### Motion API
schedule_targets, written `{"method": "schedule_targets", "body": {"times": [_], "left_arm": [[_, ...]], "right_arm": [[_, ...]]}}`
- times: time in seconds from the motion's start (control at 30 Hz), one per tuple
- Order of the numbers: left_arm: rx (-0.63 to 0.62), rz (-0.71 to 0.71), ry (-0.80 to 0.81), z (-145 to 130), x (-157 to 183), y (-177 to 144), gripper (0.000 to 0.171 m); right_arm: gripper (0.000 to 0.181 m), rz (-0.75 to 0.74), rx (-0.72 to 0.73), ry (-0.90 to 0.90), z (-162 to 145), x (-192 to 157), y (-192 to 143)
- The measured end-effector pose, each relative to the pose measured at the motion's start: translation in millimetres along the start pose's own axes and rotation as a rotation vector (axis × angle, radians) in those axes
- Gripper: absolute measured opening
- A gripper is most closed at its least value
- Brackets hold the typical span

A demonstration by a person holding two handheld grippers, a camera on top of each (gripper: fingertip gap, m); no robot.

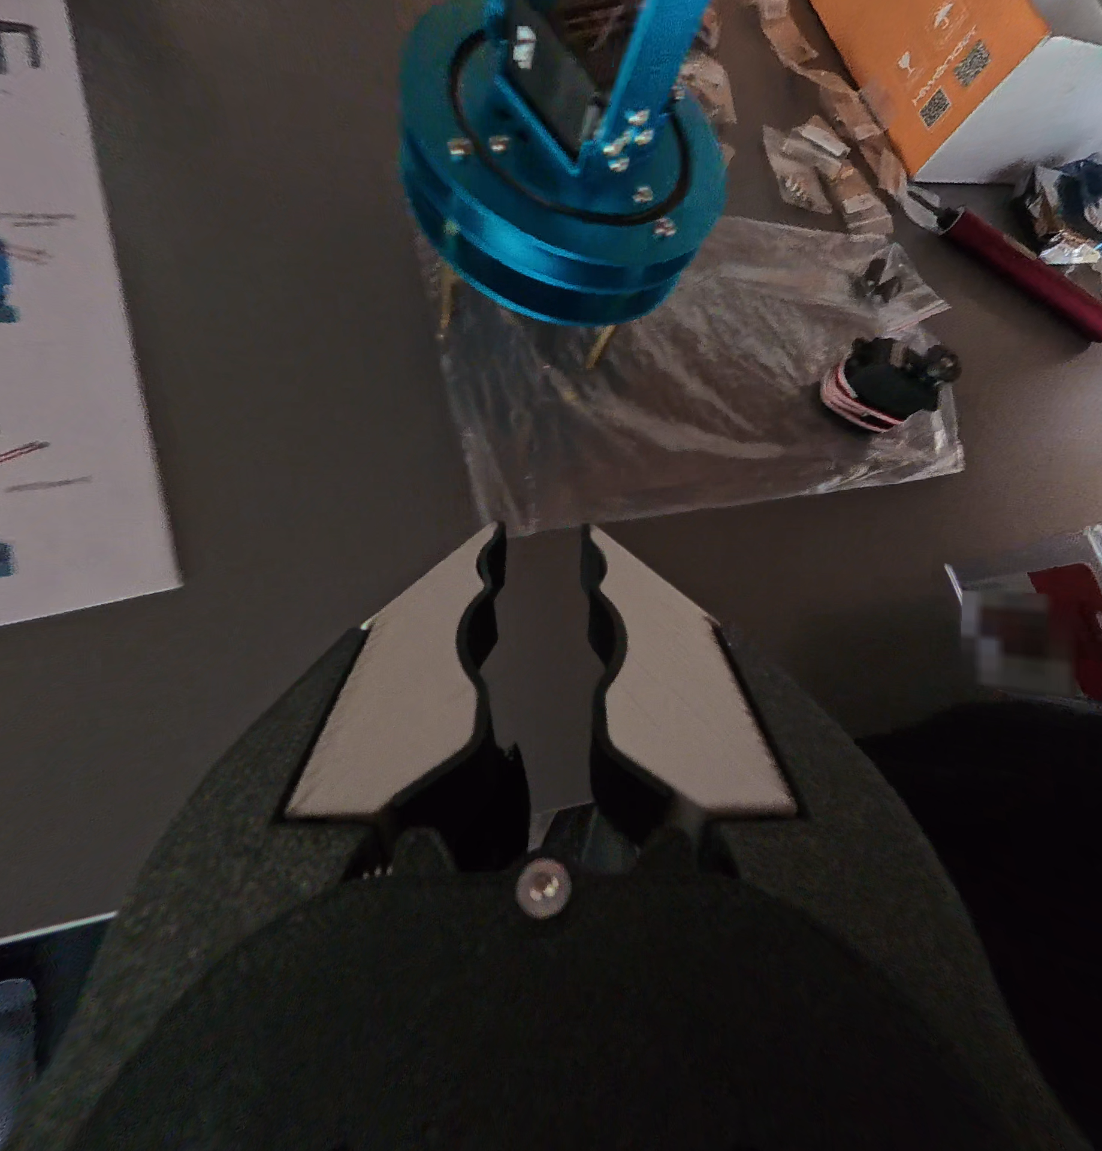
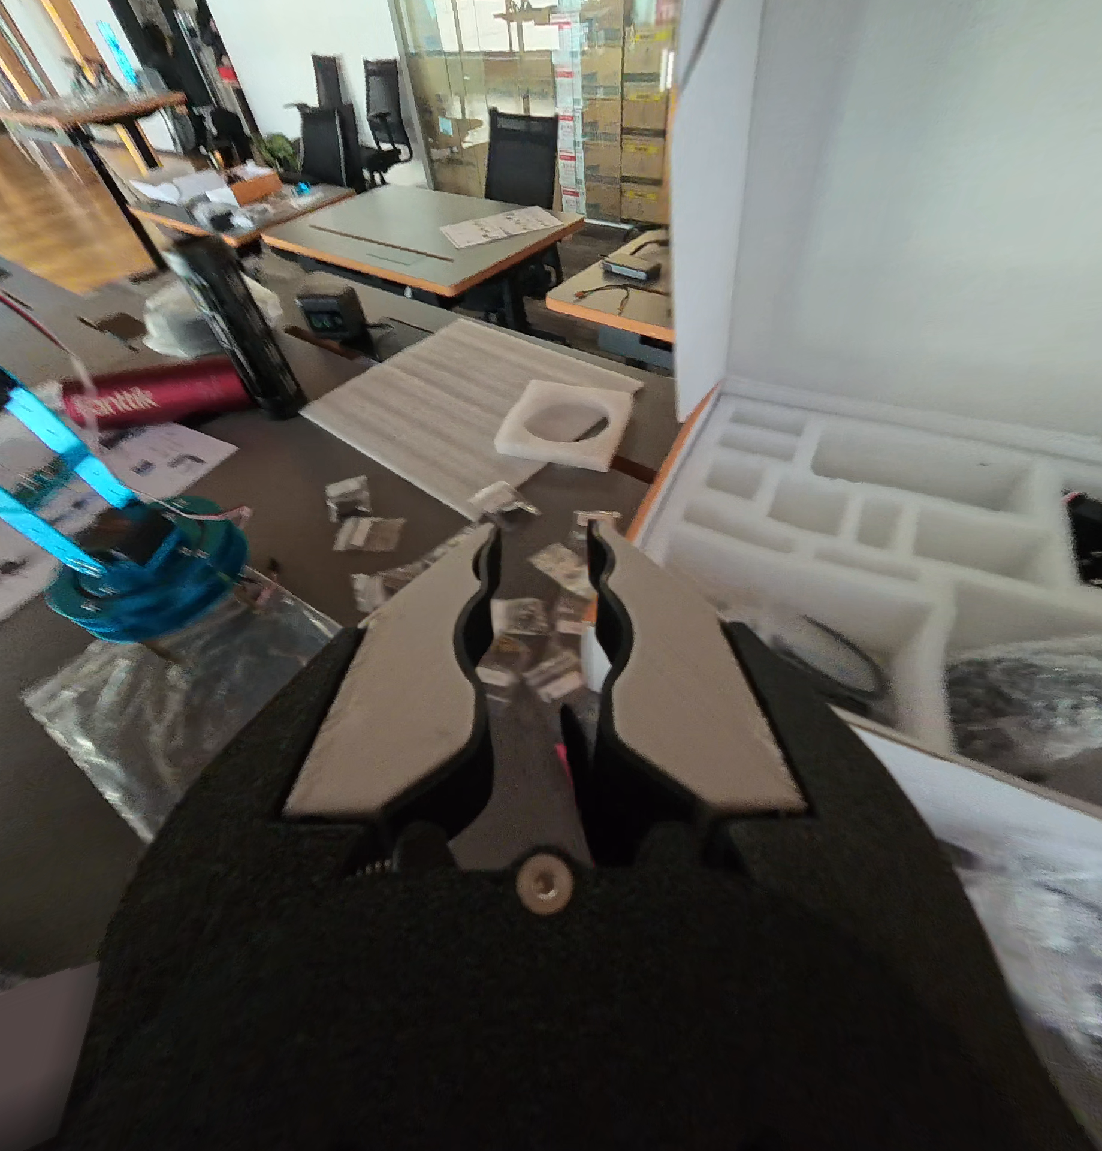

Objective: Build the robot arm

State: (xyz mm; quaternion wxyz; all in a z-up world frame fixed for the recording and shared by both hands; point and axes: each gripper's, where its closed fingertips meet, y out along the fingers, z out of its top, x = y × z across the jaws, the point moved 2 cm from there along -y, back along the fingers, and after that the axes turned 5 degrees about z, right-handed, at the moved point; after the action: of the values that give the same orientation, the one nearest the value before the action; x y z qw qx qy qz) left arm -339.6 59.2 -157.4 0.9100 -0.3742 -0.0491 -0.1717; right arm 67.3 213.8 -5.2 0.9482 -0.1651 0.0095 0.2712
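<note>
A blue round metal base (image 1: 560, 205) with blue brackets and a black block on top stands on brass legs over a clear plastic bag (image 1: 691, 398). My left gripper (image 1: 543, 529) is open and empty, above the grey table just short of the bag's near edge. The base also shows at the left of the right wrist view (image 2: 150, 585). My right gripper (image 2: 543, 526) is open and empty, above several small clear packets (image 2: 536, 623) beside an open box with white foam compartments (image 2: 847, 511).
In the left wrist view, a small black servo with wound wire (image 1: 884, 386) lies on the bag, with a dark red tube (image 1: 1034, 280), an orange box (image 1: 946, 75) and a printed sheet (image 1: 50, 311) around. The right wrist view shows a black cylinder (image 2: 237, 324) and white foam sheets (image 2: 461, 405). Spacing between my two grippers at the tips: around 45 cm.
</note>
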Motion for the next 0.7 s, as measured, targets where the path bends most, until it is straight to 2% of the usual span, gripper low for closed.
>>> {"method": "schedule_targets", "body": {"times": [0.13, 0.27, 0.43, 0.57, 0.7], "left_arm": [[0.024, 0.041, 0.012, -11, -50, -18, 0.023], [0.033, 0.082, -0.016, -21, -103, -33, 0.024], [0.068, 0.136, -0.024, -20, -156, -49, 0.023], [0.099, 0.144, -0.047, -17, -177, -57, 0.024], [0.096, 0.133, -0.033, -22, -181, -60, 0.023]], "right_arm": [[0.027, 0.022, 0.015, 0.061, 13, -41, 7], [0.027, 0.005, -0.039, 0.001, 22, -76, 20], [0.024, -0.022, -0.077, -0.125, 34, -111, 33], [0.024, -0.011, -0.092, -0.116, 36, -130, 38], [0.024, -0.022, -0.089, -0.084, 32, -138, 34]]}}
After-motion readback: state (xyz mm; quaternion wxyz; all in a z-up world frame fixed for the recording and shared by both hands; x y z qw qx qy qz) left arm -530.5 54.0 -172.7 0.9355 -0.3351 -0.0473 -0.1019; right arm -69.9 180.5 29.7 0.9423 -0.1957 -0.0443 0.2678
